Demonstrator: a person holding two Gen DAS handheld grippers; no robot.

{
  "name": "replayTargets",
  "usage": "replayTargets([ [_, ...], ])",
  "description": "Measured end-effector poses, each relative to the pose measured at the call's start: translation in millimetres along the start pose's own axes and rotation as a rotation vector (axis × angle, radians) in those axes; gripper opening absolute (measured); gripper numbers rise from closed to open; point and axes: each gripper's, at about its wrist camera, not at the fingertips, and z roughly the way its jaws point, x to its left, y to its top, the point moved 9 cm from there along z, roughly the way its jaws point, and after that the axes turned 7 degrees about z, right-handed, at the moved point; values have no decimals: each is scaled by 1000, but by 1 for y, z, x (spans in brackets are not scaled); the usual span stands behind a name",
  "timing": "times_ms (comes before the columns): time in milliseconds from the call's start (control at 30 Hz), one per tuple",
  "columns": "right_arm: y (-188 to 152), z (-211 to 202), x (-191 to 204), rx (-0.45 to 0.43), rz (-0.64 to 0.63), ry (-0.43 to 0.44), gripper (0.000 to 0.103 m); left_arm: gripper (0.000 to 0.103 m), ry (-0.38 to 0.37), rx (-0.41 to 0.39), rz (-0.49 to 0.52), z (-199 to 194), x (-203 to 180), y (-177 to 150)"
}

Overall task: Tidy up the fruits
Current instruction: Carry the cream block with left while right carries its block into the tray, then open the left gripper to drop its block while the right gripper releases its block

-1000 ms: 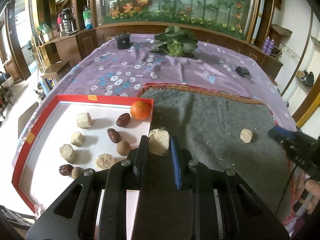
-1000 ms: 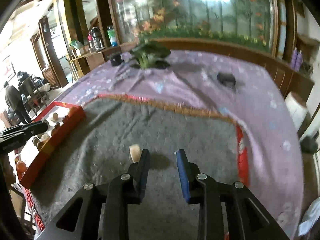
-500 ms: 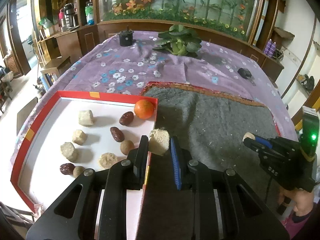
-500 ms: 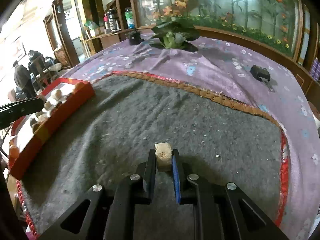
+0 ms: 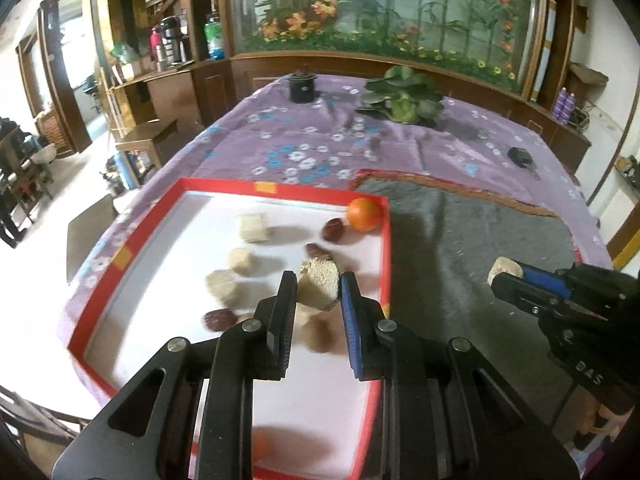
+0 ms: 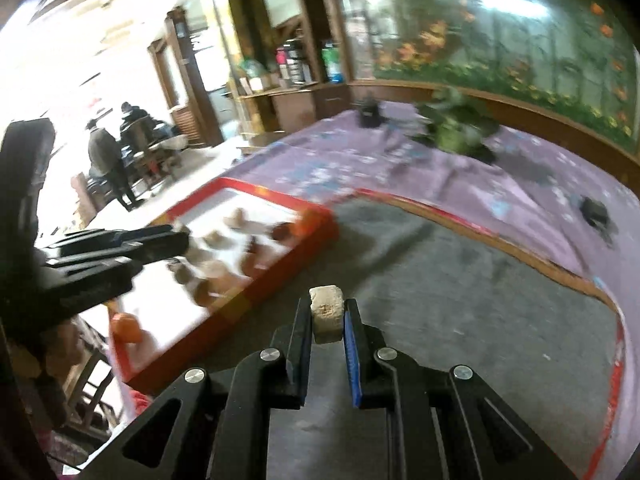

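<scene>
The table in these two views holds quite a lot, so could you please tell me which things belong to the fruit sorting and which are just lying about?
Job in hand:
- red tray
- orange
- dates
- beige chunk in left gripper
- small beige chunk in right gripper

Lying about:
- leafy plant
- black pot
- small black object

Right hand-held gripper [image 6: 327, 316]: clamped on a pale cube [image 6: 327, 312] above the grey mat [image 6: 460, 280].
Red tray [image 6: 280, 280]: left, holding blurred fruits.
Left hand-held gripper [image 6: 176, 240]: over the tray.
</scene>
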Motion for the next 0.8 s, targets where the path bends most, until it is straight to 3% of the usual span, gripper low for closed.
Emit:
replayTargets([
  [400, 6, 32, 87, 45, -115, 115, 14, 21, 24, 31, -68, 4, 39, -24],
  [800, -19, 75, 109, 154, -150, 160, 14, 21, 30, 80, -107, 22, 52, -37],
])
